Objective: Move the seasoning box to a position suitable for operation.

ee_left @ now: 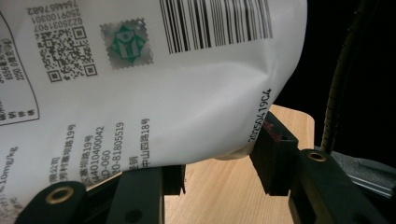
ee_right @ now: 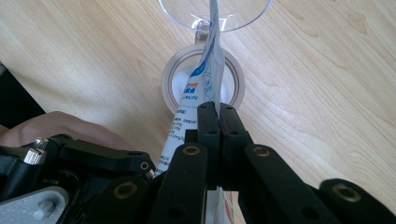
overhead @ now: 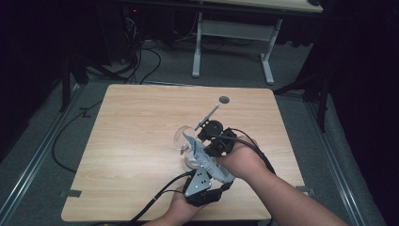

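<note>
Right gripper [ee_right: 218, 122], jaws pinched flat on the pouch [ee_right: 205, 79] edge, steadies its mouth at the glass [ee_right: 215, 14] rim. Left gripper [ee_left: 219, 168], jaws part-open around the pouch's body, supports it tilted over the table [overhead: 141, 141] for pouring.

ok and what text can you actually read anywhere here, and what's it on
All on the white pouch, left gripper view:
"20250419CA", stamped along its edge
"4010400042"
"20-81805519", start cut off
"10mg/kg", start cut off
"中山四路18号"
"2509100301" and "0225031907", upside down beside the QR code
Barcode: no digits in frame
Green seal: symbol, no words
Right gripper view: the pouch's blue print is too small to read.
</note>
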A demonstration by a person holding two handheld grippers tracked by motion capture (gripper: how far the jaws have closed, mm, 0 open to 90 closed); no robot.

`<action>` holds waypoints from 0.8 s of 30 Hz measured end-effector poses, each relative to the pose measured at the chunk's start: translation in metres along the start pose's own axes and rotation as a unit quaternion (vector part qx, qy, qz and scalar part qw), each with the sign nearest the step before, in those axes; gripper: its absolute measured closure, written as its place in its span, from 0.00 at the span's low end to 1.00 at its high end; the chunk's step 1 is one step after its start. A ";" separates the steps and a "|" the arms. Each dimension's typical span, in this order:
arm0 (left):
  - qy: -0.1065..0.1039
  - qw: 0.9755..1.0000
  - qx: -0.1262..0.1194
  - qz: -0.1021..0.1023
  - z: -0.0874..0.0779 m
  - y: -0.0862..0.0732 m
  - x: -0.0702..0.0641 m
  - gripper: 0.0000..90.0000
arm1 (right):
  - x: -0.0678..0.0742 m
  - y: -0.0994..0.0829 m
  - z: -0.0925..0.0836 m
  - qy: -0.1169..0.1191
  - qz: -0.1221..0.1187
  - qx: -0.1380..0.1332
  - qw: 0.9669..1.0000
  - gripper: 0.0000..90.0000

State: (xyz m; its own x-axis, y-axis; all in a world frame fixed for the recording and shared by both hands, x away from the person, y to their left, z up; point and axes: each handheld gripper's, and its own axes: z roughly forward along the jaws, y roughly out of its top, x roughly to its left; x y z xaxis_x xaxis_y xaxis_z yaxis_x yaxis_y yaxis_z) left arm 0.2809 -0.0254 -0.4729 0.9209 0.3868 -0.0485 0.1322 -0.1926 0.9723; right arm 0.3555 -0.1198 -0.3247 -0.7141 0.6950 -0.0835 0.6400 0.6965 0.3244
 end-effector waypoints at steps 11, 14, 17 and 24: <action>-0.001 1.000 -0.002 0.000 0.000 0.000 -0.001 0.65 | 0.000 0.001 0.000 0.000 0.001 0.003 1.000 1.00; -0.001 1.000 -0.001 0.000 0.000 0.000 -0.001 0.65 | 0.000 0.001 0.000 0.000 0.000 0.002 1.000 1.00; -0.002 1.000 -0.001 0.001 0.000 0.000 -0.001 0.65 | 0.000 0.001 0.001 0.001 0.002 0.004 1.000 1.00; -0.003 1.000 -0.001 0.002 0.000 0.000 -0.001 0.65 | 0.001 0.002 0.002 0.001 0.000 0.004 1.000 1.00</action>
State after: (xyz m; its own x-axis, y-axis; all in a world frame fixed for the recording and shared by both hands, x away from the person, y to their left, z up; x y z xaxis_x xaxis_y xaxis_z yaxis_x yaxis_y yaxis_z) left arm 0.2802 -0.0254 -0.4726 0.9236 0.3808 -0.0452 0.1270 -0.1926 0.9730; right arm 0.3566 -0.1171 -0.3263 -0.7143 0.6951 -0.0818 0.6423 0.6975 0.3178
